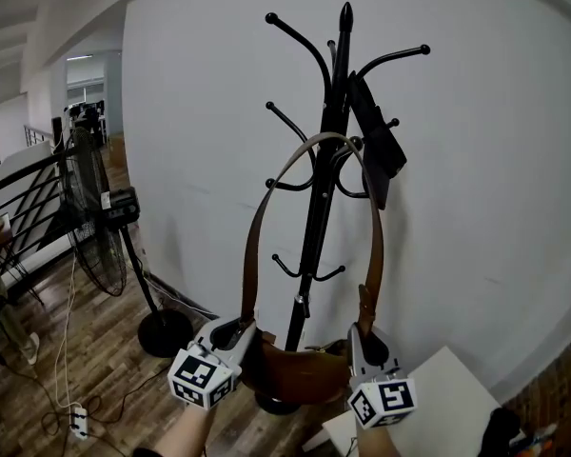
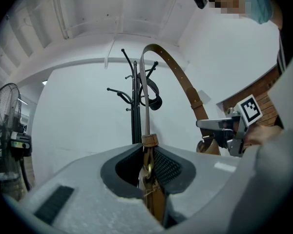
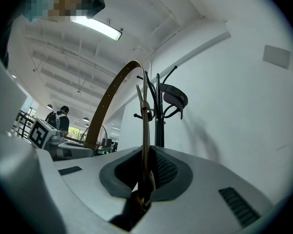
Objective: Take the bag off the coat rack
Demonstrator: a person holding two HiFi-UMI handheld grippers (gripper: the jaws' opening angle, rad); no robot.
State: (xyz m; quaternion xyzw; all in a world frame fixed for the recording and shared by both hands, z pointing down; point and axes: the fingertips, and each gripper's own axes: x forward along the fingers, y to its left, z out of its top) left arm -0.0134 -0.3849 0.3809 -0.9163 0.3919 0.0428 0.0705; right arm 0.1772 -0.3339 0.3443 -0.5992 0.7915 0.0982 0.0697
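- Facing a white wall, I look down over a wooden floor that runs off to my left.
- The black coat rack stands upright just in front of that wall, with curved hooks at several heights.
- A floor fan stands on its round base to the left of the rack, well apart from it.
- A corner of a white table shows at lower right, near my right gripper.
- The brown bag hangs low in front of the rack's pole, between my 2 grippers.
- Its long brown strap rises from both ends of the bag and arches across the pole at the middle hooks; I cannot tell whether it rests on a hook.
- A black pouch hangs from an upper hook on the right side of the rack.
- My left gripper has its jaws nearly together, clamped on the left end of the strap where a brass ring joins it to the bag.
- My right gripper is likewise closed narrow, pinching the strap's right end at its metal ring.
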